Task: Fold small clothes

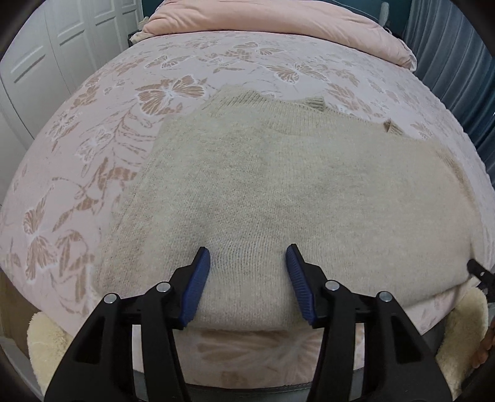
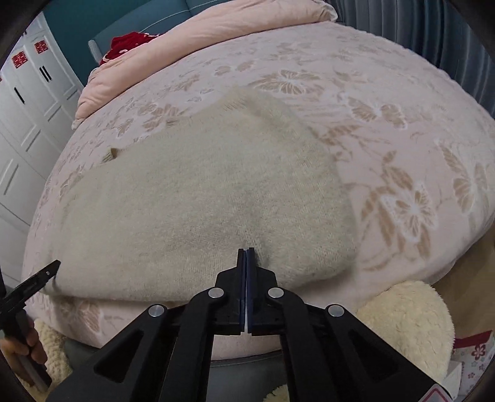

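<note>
A cream knitted sweater (image 1: 278, 191) lies folded on the pink flowered bedspread (image 1: 77, 185), its ribbed edge at the far side. My left gripper (image 1: 247, 259) is open, its blue pads (image 1: 198, 278) resting over the sweater's near folded edge, nothing between them. In the right wrist view the same sweater (image 2: 201, 198) fills the middle. My right gripper (image 2: 246, 256) has its pads pressed together at the sweater's near edge; whether any knit is pinched between them is unclear. The left gripper's tip (image 2: 46, 273) shows at the sweater's left corner.
A pink duvet (image 1: 278, 21) is piled at the bed's far end, with a red item (image 2: 130, 43) beside it. White wardrobe doors (image 2: 27, 102) stand on the left, blue curtains (image 1: 458, 62) on the right. A fluffy cream cushion (image 2: 408, 321) lies below the bed's near edge.
</note>
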Demonstrator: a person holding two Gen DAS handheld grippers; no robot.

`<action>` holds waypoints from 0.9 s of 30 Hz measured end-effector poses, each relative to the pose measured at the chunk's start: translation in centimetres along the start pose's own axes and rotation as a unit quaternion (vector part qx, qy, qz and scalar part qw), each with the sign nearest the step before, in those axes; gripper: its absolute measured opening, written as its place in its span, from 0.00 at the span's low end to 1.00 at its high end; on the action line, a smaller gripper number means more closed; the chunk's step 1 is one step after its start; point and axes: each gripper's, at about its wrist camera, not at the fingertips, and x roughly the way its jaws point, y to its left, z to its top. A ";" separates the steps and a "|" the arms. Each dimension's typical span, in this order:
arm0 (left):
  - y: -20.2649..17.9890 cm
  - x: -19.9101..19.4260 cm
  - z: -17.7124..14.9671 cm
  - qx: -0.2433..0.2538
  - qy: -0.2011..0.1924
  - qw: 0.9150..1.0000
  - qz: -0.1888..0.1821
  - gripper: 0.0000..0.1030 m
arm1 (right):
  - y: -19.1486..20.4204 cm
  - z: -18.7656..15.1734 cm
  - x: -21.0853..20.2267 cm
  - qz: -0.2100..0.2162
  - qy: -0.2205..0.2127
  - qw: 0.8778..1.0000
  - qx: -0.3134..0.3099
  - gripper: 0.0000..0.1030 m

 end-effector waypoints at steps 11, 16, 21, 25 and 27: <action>0.7 0.5 -0.2 -0.029 0.032 0.999 -0.005 0.58 | 20.8 4.5 6.6 0.139 0.064 0.974 -0.165 0.06; 0.7 0.4 0.0 -0.026 0.036 0.999 -0.007 0.58 | 25.1 4.0 11.8 0.116 0.105 0.960 -0.233 0.00; 0.5 -1.3 2.4 -0.030 0.021 0.999 -0.021 0.58 | 21.6 7.1 9.2 0.160 0.079 0.972 -0.152 0.00; -1.3 0.7 4.8 -0.009 0.029 1.000 -0.008 0.58 | 17.2 8.1 10.5 0.088 0.076 0.982 -0.147 0.00; -2.0 2.6 5.2 0.002 0.050 0.999 0.008 0.58 | 13.3 8.4 10.9 0.083 0.076 0.987 -0.114 0.00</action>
